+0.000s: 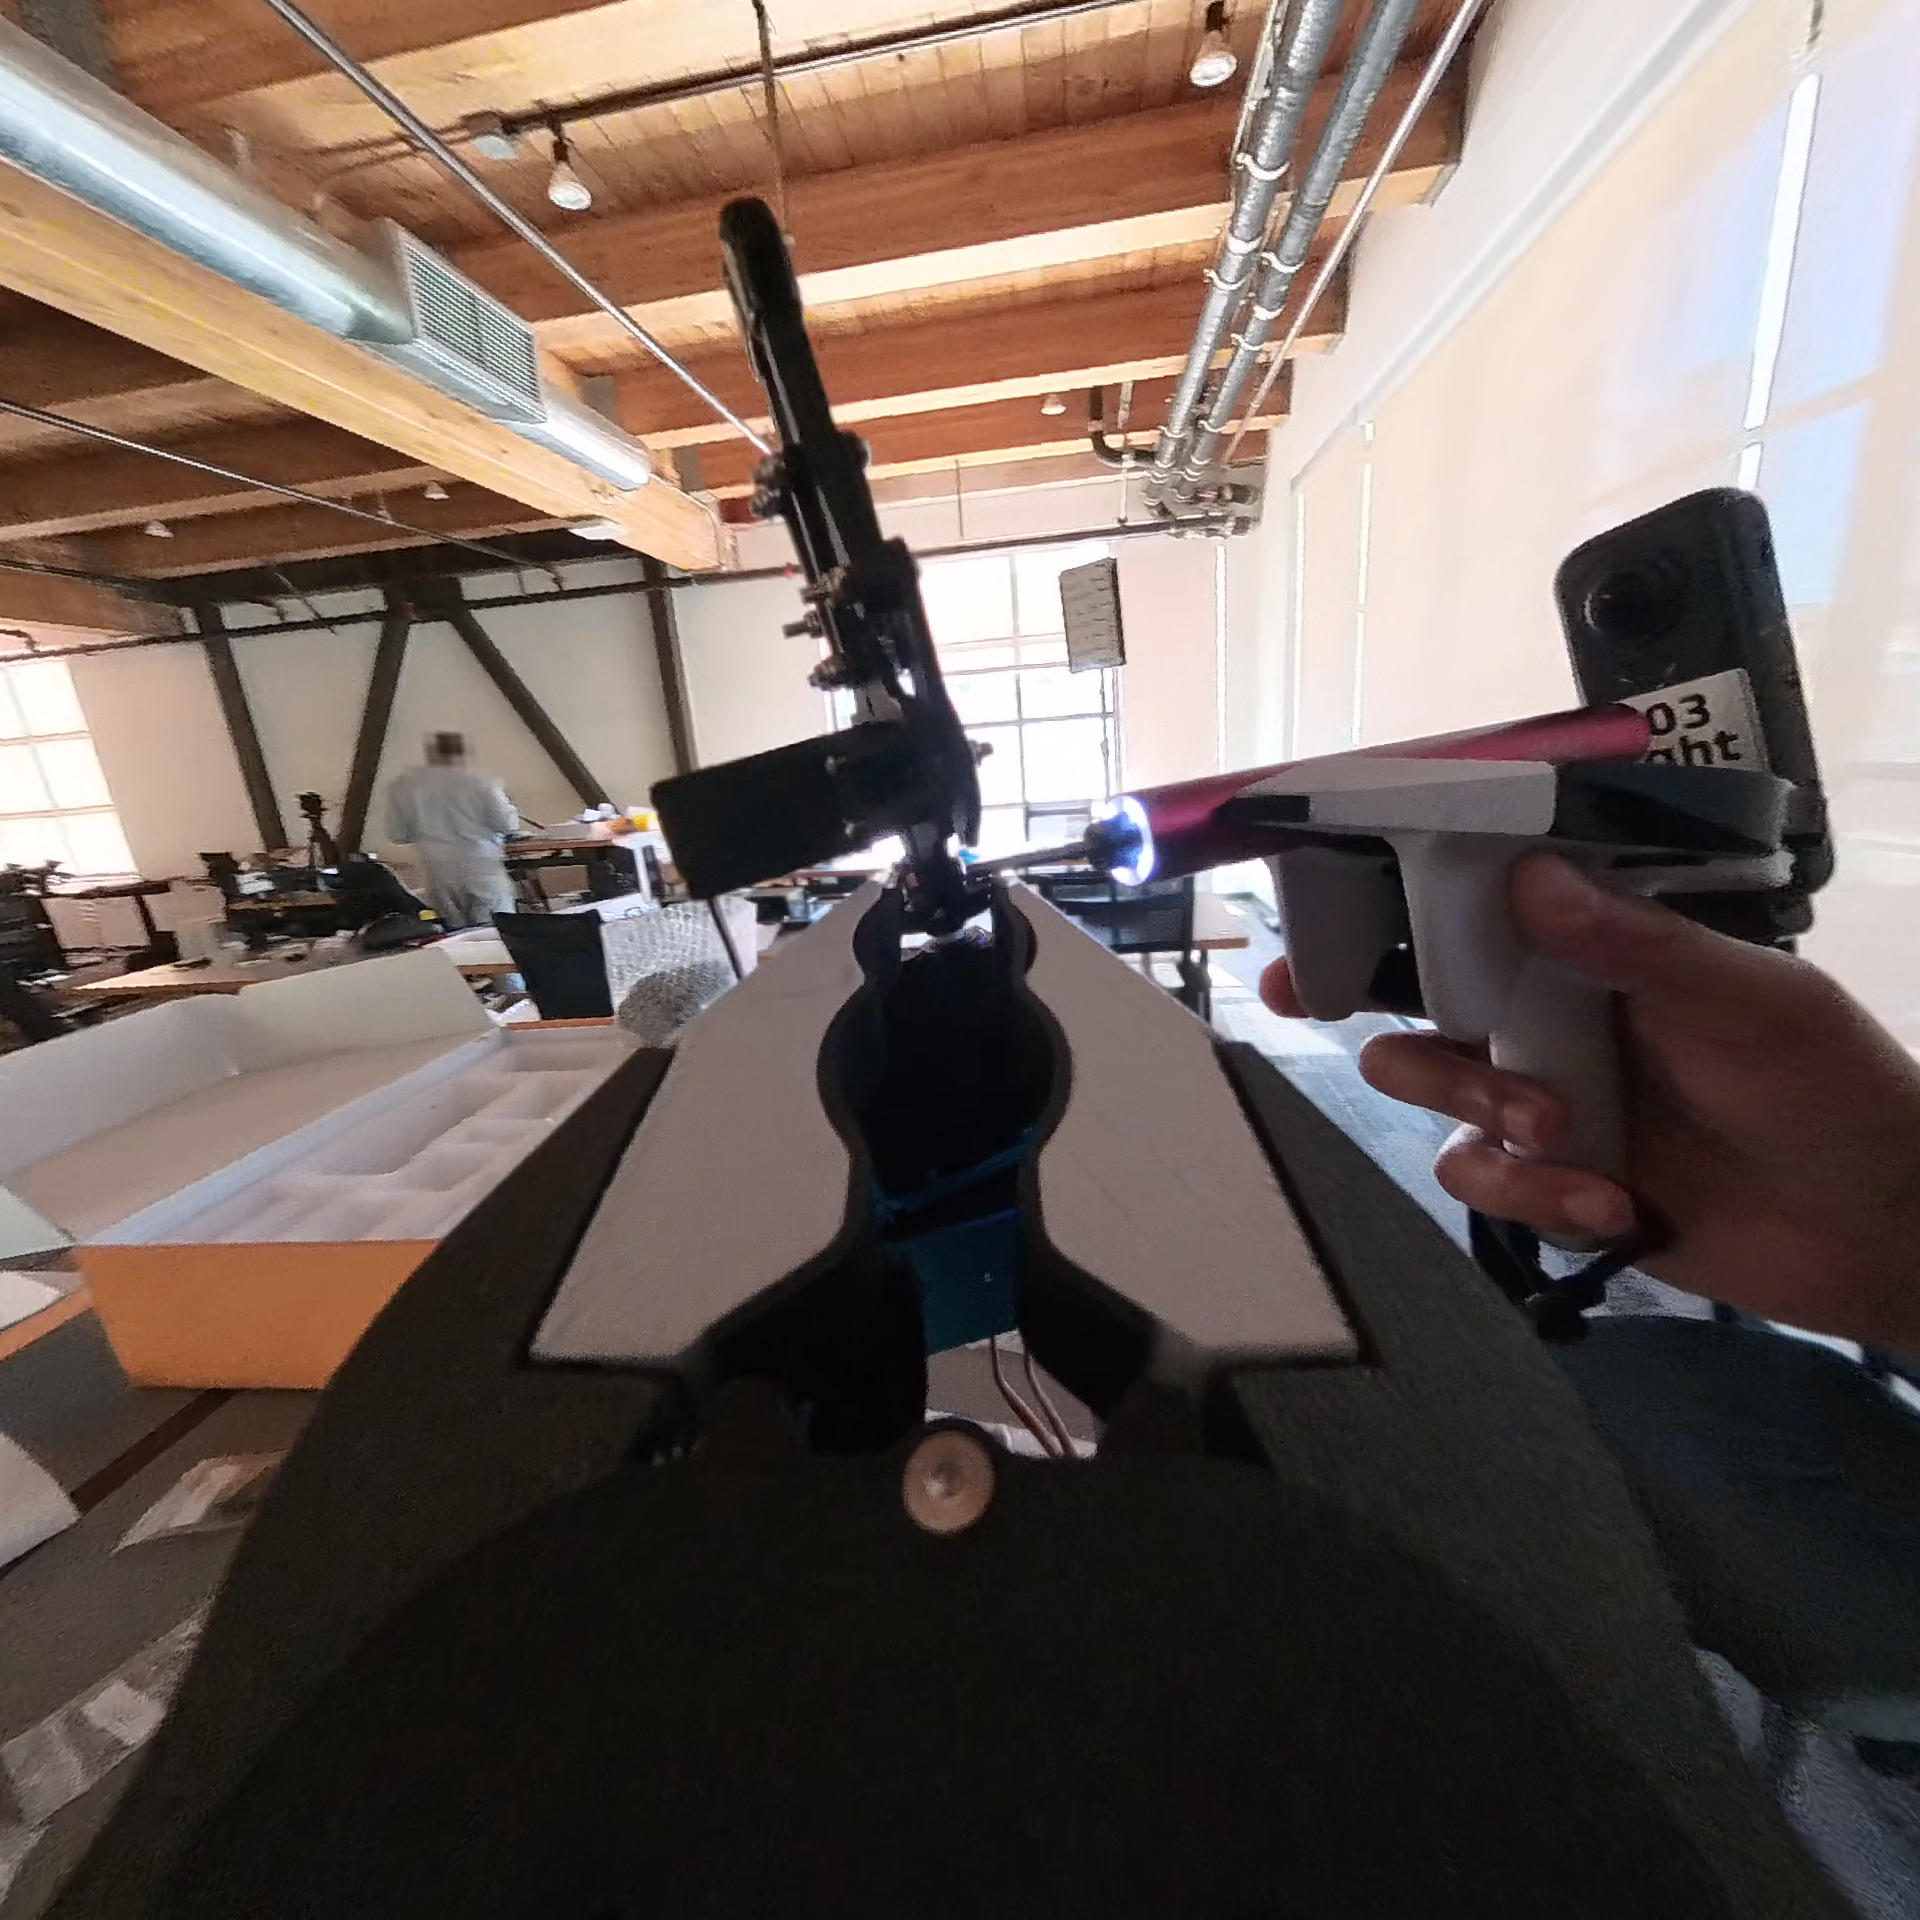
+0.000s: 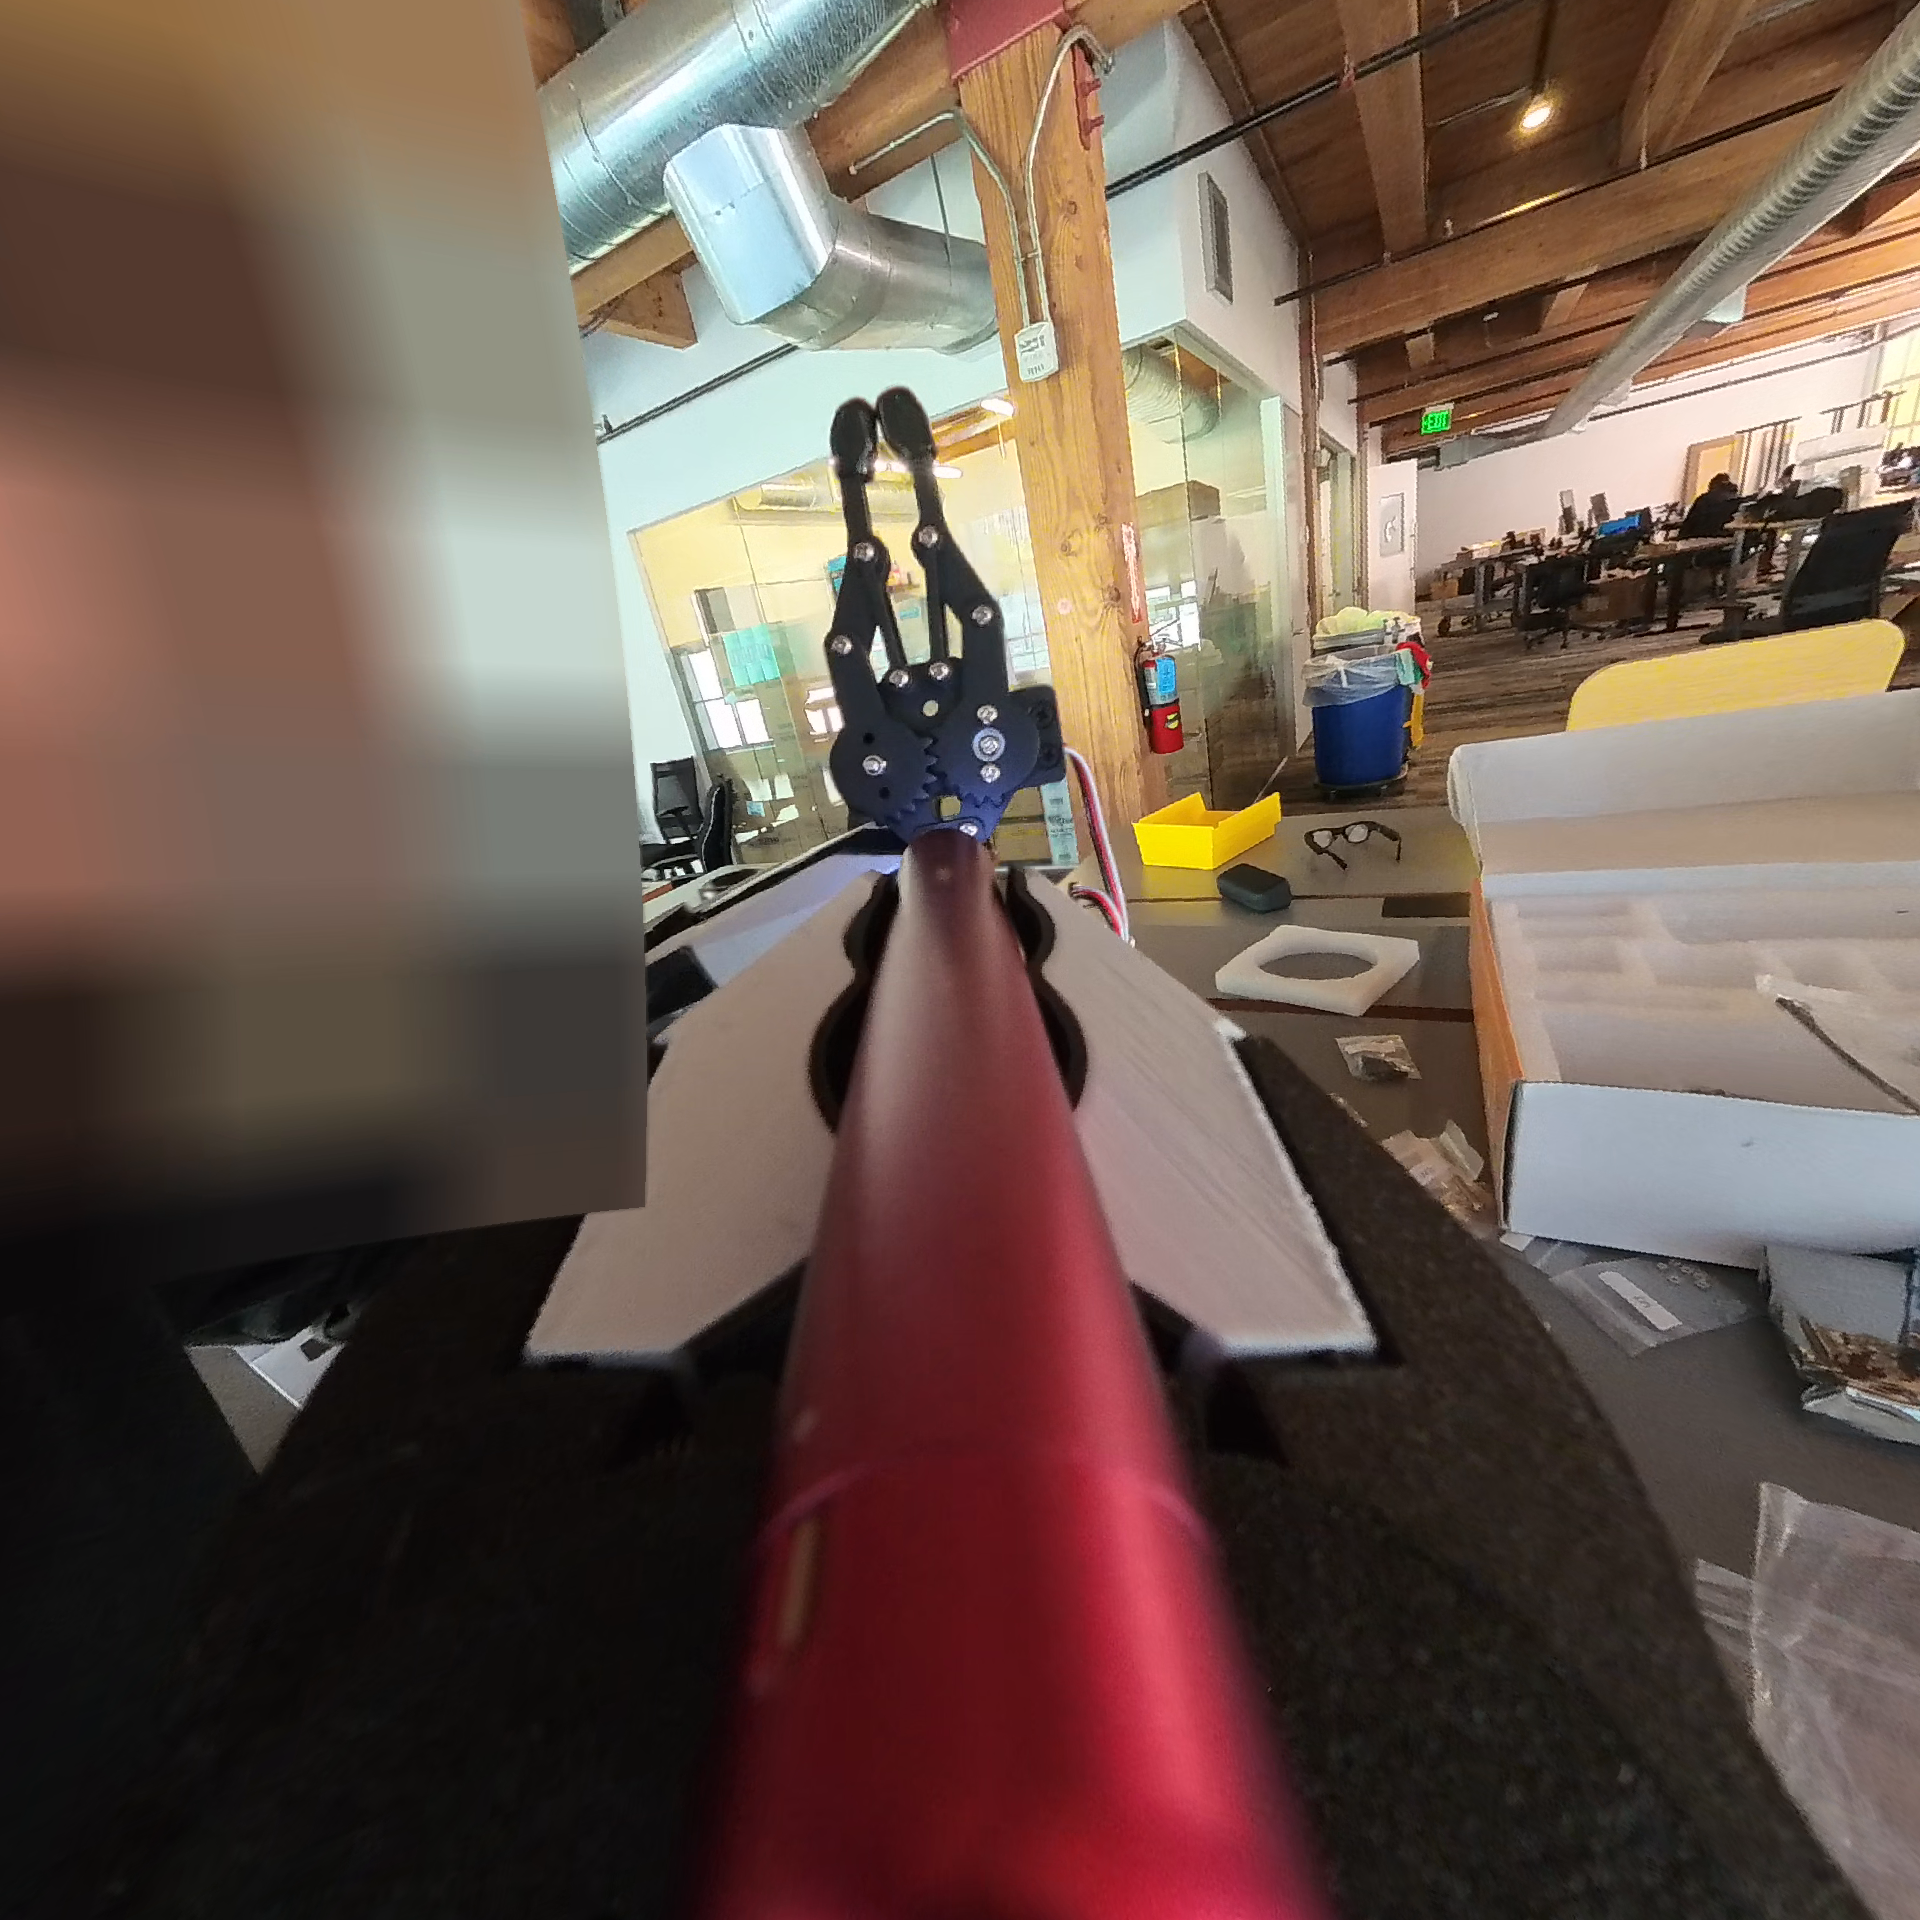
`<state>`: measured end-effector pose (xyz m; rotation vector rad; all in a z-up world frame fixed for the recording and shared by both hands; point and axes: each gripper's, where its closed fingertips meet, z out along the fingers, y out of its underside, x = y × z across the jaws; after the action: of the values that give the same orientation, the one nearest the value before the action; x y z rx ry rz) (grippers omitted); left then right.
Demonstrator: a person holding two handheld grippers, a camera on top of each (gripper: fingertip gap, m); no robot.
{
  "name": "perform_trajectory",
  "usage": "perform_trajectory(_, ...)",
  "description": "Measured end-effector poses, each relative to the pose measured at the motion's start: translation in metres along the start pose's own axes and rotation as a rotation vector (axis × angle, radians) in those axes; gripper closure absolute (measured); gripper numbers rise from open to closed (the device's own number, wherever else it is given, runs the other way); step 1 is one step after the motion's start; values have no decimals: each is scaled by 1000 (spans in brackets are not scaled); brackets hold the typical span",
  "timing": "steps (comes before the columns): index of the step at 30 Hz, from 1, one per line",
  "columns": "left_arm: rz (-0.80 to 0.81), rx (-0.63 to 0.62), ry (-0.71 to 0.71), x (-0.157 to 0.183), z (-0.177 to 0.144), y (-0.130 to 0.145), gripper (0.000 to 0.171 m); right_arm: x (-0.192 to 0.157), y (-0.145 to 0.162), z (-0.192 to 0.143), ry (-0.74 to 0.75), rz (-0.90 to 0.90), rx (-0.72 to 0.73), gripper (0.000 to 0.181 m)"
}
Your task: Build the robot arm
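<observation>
My left gripper [image 1: 940, 894] is shut on a small black robot claw [image 1: 831, 582] with a blue servo block [image 1: 956, 1278] between my white fingers [image 1: 727, 1143]. The claw stands up past the fingertips. My right gripper [image 1: 1278, 821], held by a hand [image 1: 1662, 1122], comes in from the right. It is shut on a red electric screwdriver [image 1: 1351, 774]. The screwdriver's lit tip [image 1: 1117, 831] meets the claw's base. In the right wrist view my right gripper [image 2: 940, 883] clamps the screwdriver [image 2: 997, 1351], which points at the geared base of the claw [image 2: 914, 665]. The claw's two tips are together.
A white box with a foam insert [image 1: 312, 1132] lies left of me and shows in the right wrist view [image 2: 1662, 987]. On the table are a yellow bin [image 2: 1205, 831], glasses [image 2: 1351, 840], a foam ring [image 2: 1314, 971] and small parts bags [image 2: 1377, 1055]. A person [image 1: 452, 821] stands far back.
</observation>
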<state>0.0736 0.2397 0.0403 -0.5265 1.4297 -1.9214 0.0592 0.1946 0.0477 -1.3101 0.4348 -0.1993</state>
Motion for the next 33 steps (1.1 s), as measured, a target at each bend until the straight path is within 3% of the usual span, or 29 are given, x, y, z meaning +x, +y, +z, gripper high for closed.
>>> perform_trajectory(1,16,2,-15,0,0,0,157,0,0,0,4,-2,4,159)
perform_trajectory(10,106,-17,-55,2,2,1,157,-1,-1,-2,25,-6,-12,159)
perform_trajectory(33,47,-24,-16,4,1,2,158,-8,-2,-5,86,-117,-38,159)
